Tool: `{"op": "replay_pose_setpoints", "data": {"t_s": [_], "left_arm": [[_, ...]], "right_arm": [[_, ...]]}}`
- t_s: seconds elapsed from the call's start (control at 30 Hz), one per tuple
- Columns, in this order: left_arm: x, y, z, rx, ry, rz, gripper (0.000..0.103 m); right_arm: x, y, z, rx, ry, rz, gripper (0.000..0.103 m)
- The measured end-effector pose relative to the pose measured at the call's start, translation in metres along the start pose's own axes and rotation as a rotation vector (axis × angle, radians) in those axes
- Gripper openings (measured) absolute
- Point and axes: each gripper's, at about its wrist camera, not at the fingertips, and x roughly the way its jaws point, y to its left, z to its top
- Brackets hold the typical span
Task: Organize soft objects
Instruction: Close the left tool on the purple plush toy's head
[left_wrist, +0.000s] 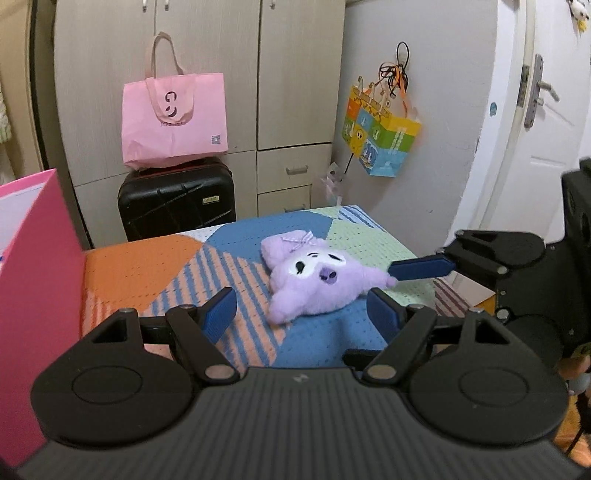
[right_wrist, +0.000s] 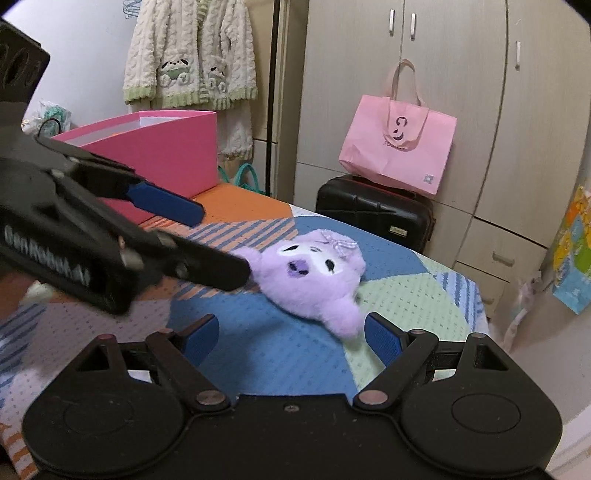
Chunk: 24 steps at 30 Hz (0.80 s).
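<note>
I have both grippers closing in on the purple plush toy (left_wrist: 314, 277), which lies face up on the patchwork blanket (left_wrist: 147, 266), toward the far right corner of the bed and well apart from the pink box (right_wrist: 166, 155) at the far left edge. I judge this to be the approach step: nothing is picked up yet.

My left gripper (left_wrist: 303, 314) stands wide open with nothing between its blue pads; the toy's lower edge sits just beyond the fingertips. My right gripper (right_wrist: 291, 336) is also wide open and empty, with 1 of the toy's limbs just off its right fingertip. In the left wrist view, 1 blue finger of the right gripper reaches in from the right and appears to meet the toy's side; I cannot tell if it truly touches.

Next, I think 1 gripper should push forward until the plush body sits between its pads, then close. The fur is soft and will squash, so the pads need a deep bite on the body, not on a thin limb. The pink box, open at the top, looks like the likely destination.
</note>
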Motion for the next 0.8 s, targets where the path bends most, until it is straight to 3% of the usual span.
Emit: {"op": "replay_pose_setpoints", "data": {"t_s": [0.13, 0.27, 0.43, 0.57, 0.63, 0.67, 0.7, 0.8], "left_arm": [[0.013, -0.008, 0.005, 0.019, 0.042, 0.008, 0.073], [0.016, -0.01, 0.01, 0.013, 0.017, 0.018, 0.073], [0.037, 0.005, 0.017, -0.067, 0.057, 0.003, 0.073], [0.057, 0.02, 0.014, -0.171, 0.143, -0.036, 0.073], [0.064, 0.025, 0.013, -0.218, 0.19, -0.071, 0.069], [0.064, 0.023, 0.013, -0.214, 0.196, -0.079, 0.062], [0.062, 0.02, 0.014, -0.197, 0.191, -0.082, 0.054], [0.057, 0.01, 0.016, -0.139, 0.187, -0.066, 0.049]], "right_arm": [[0.012, -0.017, 0.003, 0.023, 0.016, 0.062, 0.089], [0.02, -0.034, 0.006, 0.076, 0.02, 0.137, 0.089], [0.032, -0.029, 0.008, 0.035, 0.019, 0.154, 0.089], [0.043, -0.026, 0.013, 0.023, 0.058, 0.144, 0.089], [0.045, -0.028, 0.014, 0.049, 0.064, 0.137, 0.089], [0.047, -0.03, 0.015, 0.076, 0.066, 0.141, 0.089], [0.048, -0.031, 0.015, 0.087, 0.068, 0.147, 0.089], [0.048, -0.024, 0.013, 0.061, 0.064, 0.127, 0.086]]}}
